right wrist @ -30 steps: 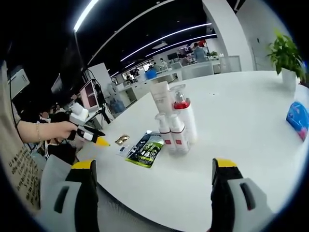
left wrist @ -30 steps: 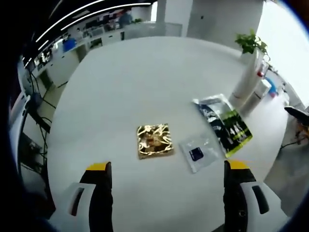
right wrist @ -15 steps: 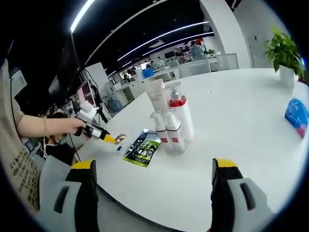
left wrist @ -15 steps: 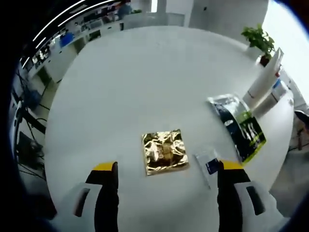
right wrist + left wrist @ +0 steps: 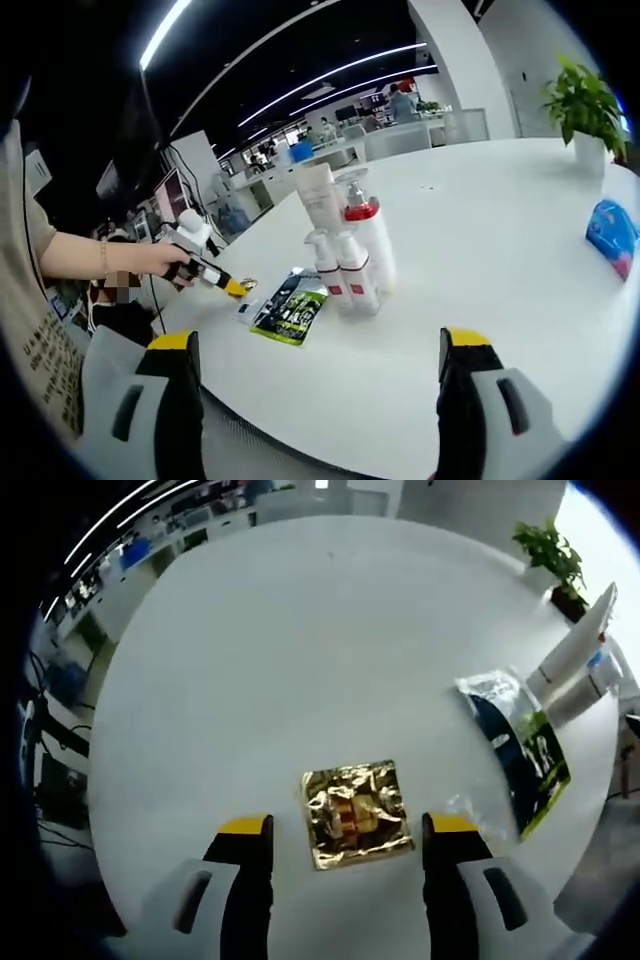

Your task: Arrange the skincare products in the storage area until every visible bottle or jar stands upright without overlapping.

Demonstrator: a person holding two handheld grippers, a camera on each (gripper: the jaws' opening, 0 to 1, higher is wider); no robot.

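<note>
A gold foil sachet (image 5: 358,813) lies flat on the white round table (image 5: 280,650). My left gripper (image 5: 346,826) hangs over it, open, one jaw on each side of the sachet. A black-and-green packet (image 5: 522,752) lies to its right, and a clear sachet (image 5: 470,805) is partly hidden by the right jaw. A white tube (image 5: 318,196), a pump bottle with a red collar (image 5: 366,238) and two small pump bottles (image 5: 338,272) stand upright in a tight cluster. My right gripper (image 5: 320,345) is open and holds nothing, well short of them.
A hand holds the left gripper (image 5: 200,266) at the table's left edge beside the gold sachet (image 5: 248,285) and the packet (image 5: 286,310). A blue packet (image 5: 610,232) and a potted plant (image 5: 585,100) sit far right. Office desks stand behind.
The left gripper has come closer over the gold sachet, and its jaws stand nearer together around it. The right gripper view is almost the same.
</note>
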